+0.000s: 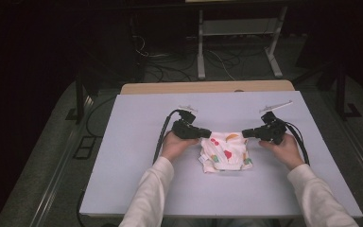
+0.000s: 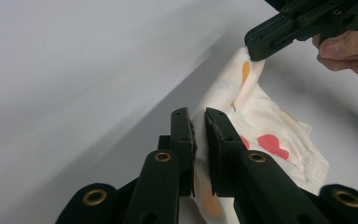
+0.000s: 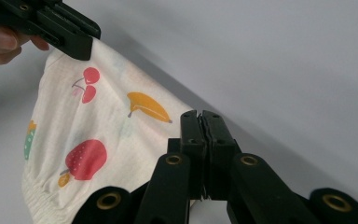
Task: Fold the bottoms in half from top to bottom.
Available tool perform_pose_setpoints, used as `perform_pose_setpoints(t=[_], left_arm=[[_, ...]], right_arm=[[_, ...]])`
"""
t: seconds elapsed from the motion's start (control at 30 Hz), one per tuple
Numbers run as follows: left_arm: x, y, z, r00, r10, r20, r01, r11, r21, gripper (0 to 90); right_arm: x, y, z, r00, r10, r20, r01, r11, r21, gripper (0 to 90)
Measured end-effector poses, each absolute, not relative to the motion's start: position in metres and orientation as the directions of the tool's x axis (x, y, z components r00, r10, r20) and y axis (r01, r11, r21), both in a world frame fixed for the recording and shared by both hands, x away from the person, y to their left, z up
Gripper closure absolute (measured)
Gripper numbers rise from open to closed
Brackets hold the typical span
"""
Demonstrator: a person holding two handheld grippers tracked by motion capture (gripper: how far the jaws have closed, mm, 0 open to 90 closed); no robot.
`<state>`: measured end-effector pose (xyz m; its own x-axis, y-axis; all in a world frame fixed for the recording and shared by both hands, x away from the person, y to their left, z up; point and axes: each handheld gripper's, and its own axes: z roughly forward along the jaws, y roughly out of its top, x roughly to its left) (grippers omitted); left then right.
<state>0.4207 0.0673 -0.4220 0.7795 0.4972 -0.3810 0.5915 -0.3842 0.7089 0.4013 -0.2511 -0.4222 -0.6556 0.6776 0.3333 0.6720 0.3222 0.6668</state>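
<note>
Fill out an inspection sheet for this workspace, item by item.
Surface: pale grey sheet covering a wooden table, flat and clean.
Job's things: small white fabric garment printed with coloured fruit, held up by its two upper corners, lower gathered edge hanging toward the sheet.
Clutter: two small pale strips lying on the sheet behind the hands; too small to identify.
Grippers: left gripper shut on one corner of the garment; right gripper shut on the other corner.
Cables: a black cable trails from the left gripper, another from the right; more cables lie on the floor behind.
Surroundings: dark room, white metal table legs beyond the table.
</note>
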Motion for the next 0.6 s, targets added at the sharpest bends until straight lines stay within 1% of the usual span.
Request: perform_pose_setpoints(t=[0.2, 0.3, 0.47, 0.6], left_arm=[[0.427, 0.072, -0.420, 0.776, 0.513, -0.367, 0.589, -0.381, 0.713, 80.9], [0.432, 0.075, -0.419, 0.774, 0.530, -0.346, 0.586, -0.393, 0.709, 80.9], [0.440, 0.082, -0.413, 0.763, 0.552, -0.336, 0.589, -0.381, 0.713, 80.9], [0.443, 0.085, -0.412, 0.766, 0.558, -0.318, 0.578, -0.382, 0.721, 80.9]], right_arm=[[0.408, -0.243, -0.422, -0.645, 0.690, 0.327, 0.676, 0.317, 0.666, 86.7], [0.412, -0.238, -0.422, -0.630, 0.704, 0.328, 0.681, 0.299, 0.668, 86.7], [0.419, -0.229, -0.422, -0.605, 0.721, 0.338, 0.689, 0.262, 0.675, 86.7], [0.423, -0.223, -0.420, -0.597, 0.735, 0.322, 0.686, 0.259, 0.680, 86.7]])
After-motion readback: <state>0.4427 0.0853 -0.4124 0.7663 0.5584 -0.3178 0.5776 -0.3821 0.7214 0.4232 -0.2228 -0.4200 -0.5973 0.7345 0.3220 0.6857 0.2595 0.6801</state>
